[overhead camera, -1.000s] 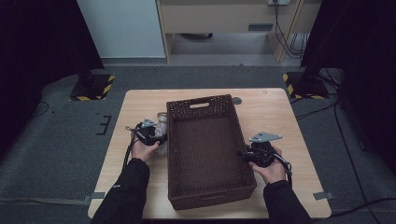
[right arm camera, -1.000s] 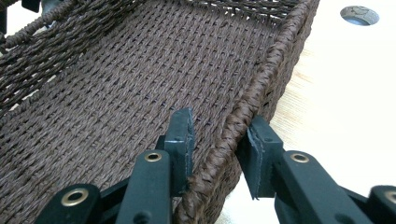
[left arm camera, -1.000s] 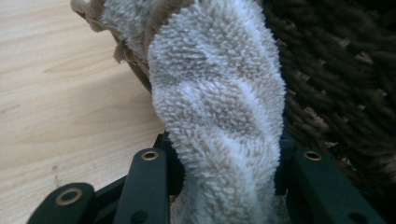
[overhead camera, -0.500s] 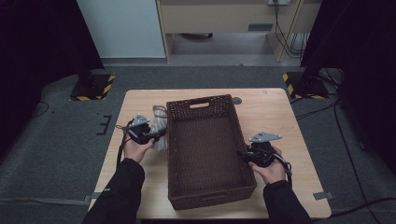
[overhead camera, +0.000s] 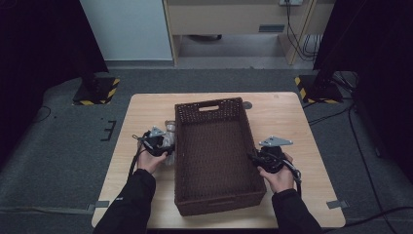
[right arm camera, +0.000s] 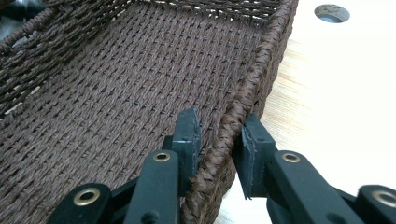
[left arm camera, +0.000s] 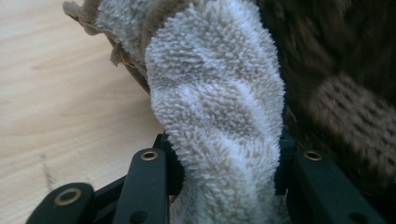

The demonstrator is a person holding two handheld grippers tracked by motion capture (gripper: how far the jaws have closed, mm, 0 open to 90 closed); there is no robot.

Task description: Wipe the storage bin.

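Two tongs: left tongs [left arm camera: 219, 163] clamp fluffy towel [left arm camera: 219, 93]; right tongs [right arm camera: 217, 140], just closing, straddle basket [right arm camera: 116, 84] rim.

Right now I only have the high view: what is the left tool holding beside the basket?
Observer: The left tool is clamped on a fluffy off-white towel. The pads press it from both sides, right beside the outer wall of the basket.
Operator: And the right tool, on the rim or off it?
Observer: The right tool straddles the rim, one jaw inside the basket and one outside. Its jaws have just been closing, and the pads look to touch the weave.
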